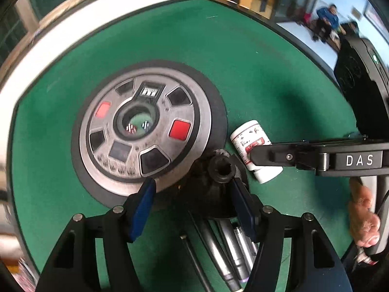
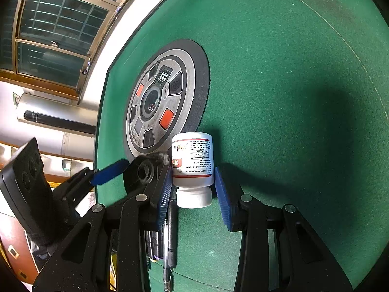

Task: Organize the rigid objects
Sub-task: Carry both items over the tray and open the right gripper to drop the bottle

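In the left wrist view, nearest to me, my left gripper fills the bottom of the frame, its black arms ending in ribbed blue pads. The pads stand on both sides of a black holder with a round, notched top; they look close against it, but I cannot tell whether they press it. Below the holder, at the bottom centre, several smooth grey metal pens stick out. Left of centre, a round grey control disc with red and black buttons sits flush in the green felt table. At right centre a white plastic bottle with a printed label lies on the felt, and one finger of the right gripper crosses it. A hand shows at the right edge.

In the right wrist view, the right gripper is nearest. The bottle lies between its blue pads, cap toward me; the left pad seems to touch it, the right pad stands slightly off, so the jaws are apart. Only this view shows the window at upper left.
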Demonstrator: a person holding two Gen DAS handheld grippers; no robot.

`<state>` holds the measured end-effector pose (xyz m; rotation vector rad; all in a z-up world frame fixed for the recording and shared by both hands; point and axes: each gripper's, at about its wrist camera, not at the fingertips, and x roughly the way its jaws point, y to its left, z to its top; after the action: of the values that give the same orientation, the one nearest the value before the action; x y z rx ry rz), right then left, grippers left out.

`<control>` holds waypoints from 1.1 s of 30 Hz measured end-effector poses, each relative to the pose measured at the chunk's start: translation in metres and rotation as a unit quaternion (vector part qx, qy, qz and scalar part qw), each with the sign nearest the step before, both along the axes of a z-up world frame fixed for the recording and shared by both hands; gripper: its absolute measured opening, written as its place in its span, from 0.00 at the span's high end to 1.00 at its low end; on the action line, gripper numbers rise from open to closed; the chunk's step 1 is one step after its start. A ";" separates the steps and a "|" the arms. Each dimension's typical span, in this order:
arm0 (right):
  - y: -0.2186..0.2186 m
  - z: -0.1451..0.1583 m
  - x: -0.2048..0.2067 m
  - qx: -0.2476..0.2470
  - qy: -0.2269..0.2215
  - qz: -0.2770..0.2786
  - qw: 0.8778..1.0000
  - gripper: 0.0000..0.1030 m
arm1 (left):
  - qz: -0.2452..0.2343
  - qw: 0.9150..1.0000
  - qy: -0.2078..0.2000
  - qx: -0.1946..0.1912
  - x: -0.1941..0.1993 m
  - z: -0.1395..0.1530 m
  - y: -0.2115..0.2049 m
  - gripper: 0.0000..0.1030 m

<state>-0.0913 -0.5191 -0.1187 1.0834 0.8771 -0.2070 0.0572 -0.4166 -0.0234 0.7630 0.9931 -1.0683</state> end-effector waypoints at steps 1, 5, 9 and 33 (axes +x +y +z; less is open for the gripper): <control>0.000 0.000 0.000 0.000 0.000 0.000 1.000 0.66 | -0.010 1.000 -0.007 0.008 -0.003 -0.001 -0.002 0.38; 0.001 0.000 0.000 0.000 0.000 -0.001 1.000 0.66 | -0.026 1.000 -0.012 0.012 -0.007 -0.004 -0.006 0.39; 0.001 0.000 -0.001 0.000 0.000 -0.001 1.000 0.66 | -0.029 0.999 0.022 0.007 -0.007 -0.004 -0.008 0.55; 0.008 0.004 0.001 -0.019 0.003 0.004 1.000 0.66 | 0.153 0.982 0.100 -0.051 -0.051 0.007 0.077 0.58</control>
<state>-0.0905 -0.5114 -0.1148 1.0443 0.8785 -0.2194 0.0064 -0.3393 -0.0166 0.4071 1.1754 -0.9297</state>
